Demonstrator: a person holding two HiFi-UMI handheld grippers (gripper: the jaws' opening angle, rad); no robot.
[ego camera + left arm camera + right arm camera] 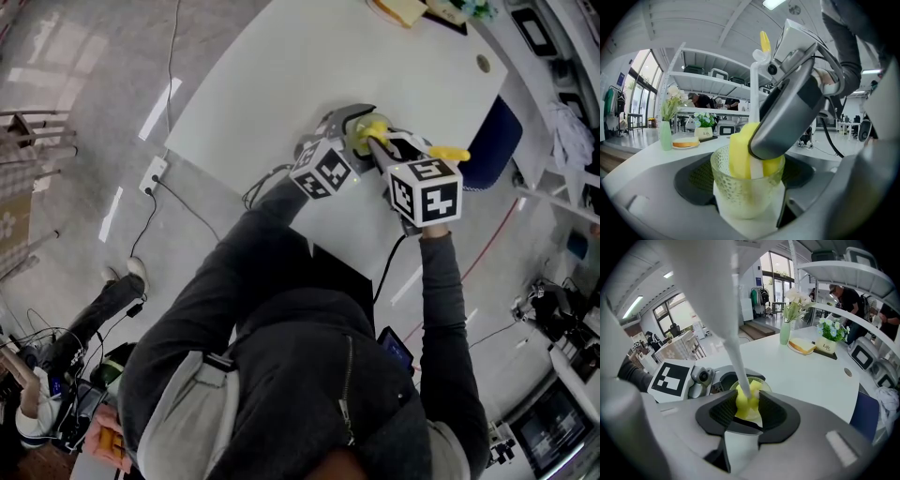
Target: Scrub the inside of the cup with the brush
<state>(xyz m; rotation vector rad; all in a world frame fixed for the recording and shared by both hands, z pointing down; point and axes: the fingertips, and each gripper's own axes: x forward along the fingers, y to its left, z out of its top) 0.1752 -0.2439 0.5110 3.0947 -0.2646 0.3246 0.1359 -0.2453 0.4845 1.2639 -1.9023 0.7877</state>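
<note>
A clear textured glass cup (pixel 740 192) stands upright on the white table, with my left gripper (pixel 747 199) shut on its sides. The brush has a white handle (pixel 733 343) and a yellow sponge head (pixel 747 404). That head sits down inside the cup (pixel 762 382). My right gripper (pixel 747 414) is shut on the lower handle and hangs just over the rim. In the head view both grippers meet at the cup (pixel 353 125), with the left gripper (pixel 345 139) on the left and the right gripper (pixel 382 148) on the right. The cup's bottom is hidden.
The white table (pixel 281 84) stretches away behind the cup. At its far end stand a green vase of flowers (pixel 786 331), a plate with a yellow sponge (pixel 802 347) and a small potted plant (pixel 828 344). A blue chair (pixel 492 145) is at the table's right edge.
</note>
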